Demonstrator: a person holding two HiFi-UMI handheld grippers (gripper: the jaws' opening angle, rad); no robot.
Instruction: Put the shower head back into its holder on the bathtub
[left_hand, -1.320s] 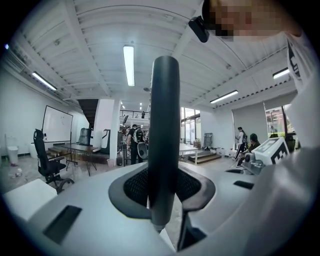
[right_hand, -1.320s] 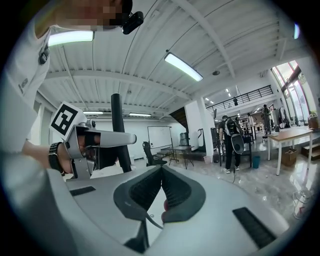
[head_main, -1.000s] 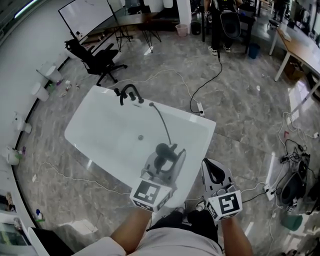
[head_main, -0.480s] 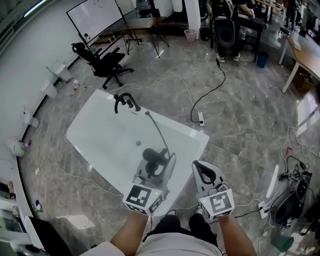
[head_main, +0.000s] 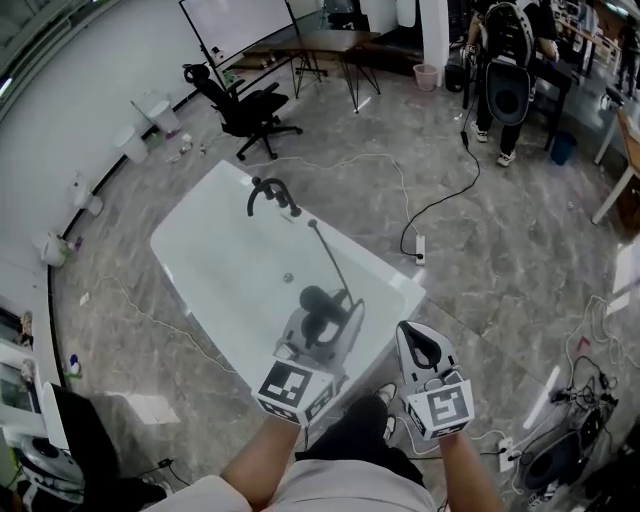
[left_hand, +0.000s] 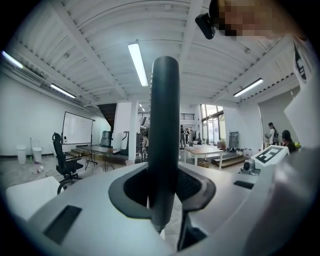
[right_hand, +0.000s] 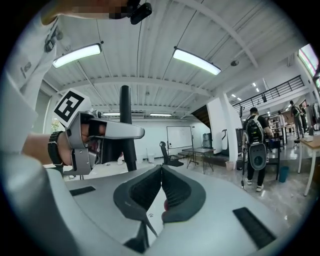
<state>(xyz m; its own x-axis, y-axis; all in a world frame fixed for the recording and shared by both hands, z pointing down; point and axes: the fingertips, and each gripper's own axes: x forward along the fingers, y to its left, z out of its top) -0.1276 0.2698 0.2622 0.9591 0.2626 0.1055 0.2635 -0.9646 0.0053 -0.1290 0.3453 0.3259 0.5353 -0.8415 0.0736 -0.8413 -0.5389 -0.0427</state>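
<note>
Lower centre of the head view: left gripper (head_main: 332, 312) clamped on the handle of the dark grey round shower head (head_main: 314, 299), over the near end of the white rectangular bathtub (head_main: 205, 260). In the left gripper view, handle upright between the black ribbed pads (left_hand: 192, 186), gripped from both sides. Thin grey hose (head_main: 330, 255) trailing from the shower head up the frame to the bathtub's far rim, beside the black curved tap fitting (head_main: 270, 192). Shower head well apart from that fitting.

Lower right of the head view: right gripper (head_main: 416, 338) beside the left, close to the bathtub's near corner, above the grey marble-patterned floor (head_main: 500, 260). Jaws pressed together, nothing between them. Left of the right gripper view: left gripper again, dark handle rising above it.

Upper left of the head view: black wheeled office chair (head_main: 245, 105) beyond the bathtub. Right of the bathtub: white power strip (head_main: 420, 245) on the floor.
</note>
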